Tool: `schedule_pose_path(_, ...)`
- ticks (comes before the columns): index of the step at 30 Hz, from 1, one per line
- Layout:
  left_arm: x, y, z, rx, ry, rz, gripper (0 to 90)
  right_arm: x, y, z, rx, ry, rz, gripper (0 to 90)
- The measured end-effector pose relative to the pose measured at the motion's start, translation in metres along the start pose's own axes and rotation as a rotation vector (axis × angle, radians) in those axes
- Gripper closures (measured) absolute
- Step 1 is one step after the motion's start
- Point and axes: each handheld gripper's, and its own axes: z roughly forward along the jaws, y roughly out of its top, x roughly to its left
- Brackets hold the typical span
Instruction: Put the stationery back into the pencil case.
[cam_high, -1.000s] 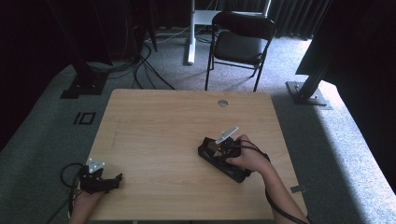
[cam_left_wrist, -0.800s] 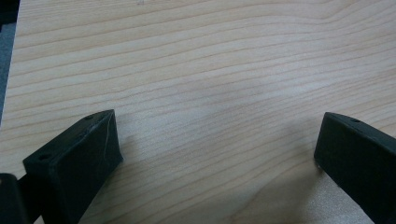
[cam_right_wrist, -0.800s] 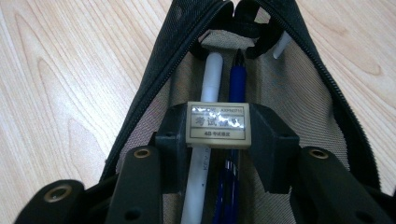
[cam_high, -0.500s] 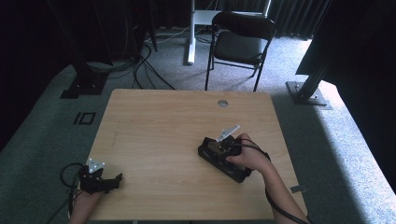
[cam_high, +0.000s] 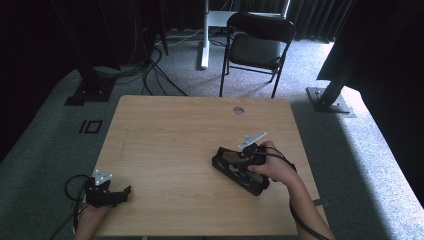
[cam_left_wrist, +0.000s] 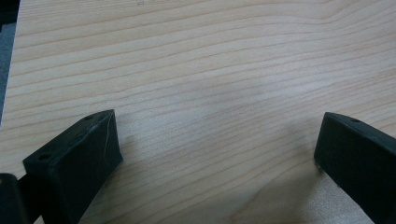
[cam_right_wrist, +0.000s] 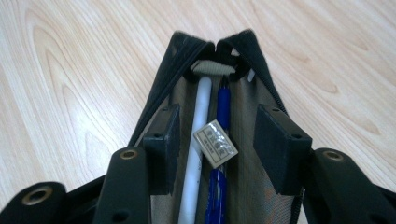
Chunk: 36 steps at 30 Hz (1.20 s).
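High view: the wooden bench carries a black pencil case right of centre, unzipped. Over its open mouth sits the right gripper — its fingers have just been opening and stand apart inside the case, pressing on nothing. Between them lie a white pen, a blue pen and a small eraser. At the near-left corner the left gripper rests with fingers wide apart over bare wood.

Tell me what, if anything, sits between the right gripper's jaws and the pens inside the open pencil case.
Nothing visible does. The right gripper is above the open pencil case, jaws apart, having just been opening. The white pen, the blue pen and a small eraser lie uncovered between the jaws, and the pads press on none of them.
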Motion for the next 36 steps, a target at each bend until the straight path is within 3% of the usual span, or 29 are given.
schedule_pose_path(5,0.0,0.0,0.0,0.0,0.0,-0.001,0.6,-0.001,-0.001,-0.003,-0.075,0.012,0.022,47.8)
schedule_pose_path(11,0.0,0.0,0.0,0.0,0.0,0.0,0.6,-0.002,0.0,-0.003,-0.111,-0.002,0.037,46.5)
schedule_pose_path(18,0.0,0.0,0.0,0.0,0.0,0.0,0.6,-0.005,-0.004,0.0,-0.19,-0.028,0.11,43.9)
schedule_pose_path(28,0.0,0.0,0.0,0.0,0.0,0.0,0.6,-0.012,-0.009,-0.004,-0.239,-0.065,0.184,37.6)
schedule_pose_path(36,0.0,0.0,0.0,0.0,0.0,0.0,0.6,-0.014,-0.012,-0.005,-0.245,-0.083,0.198,36.2)
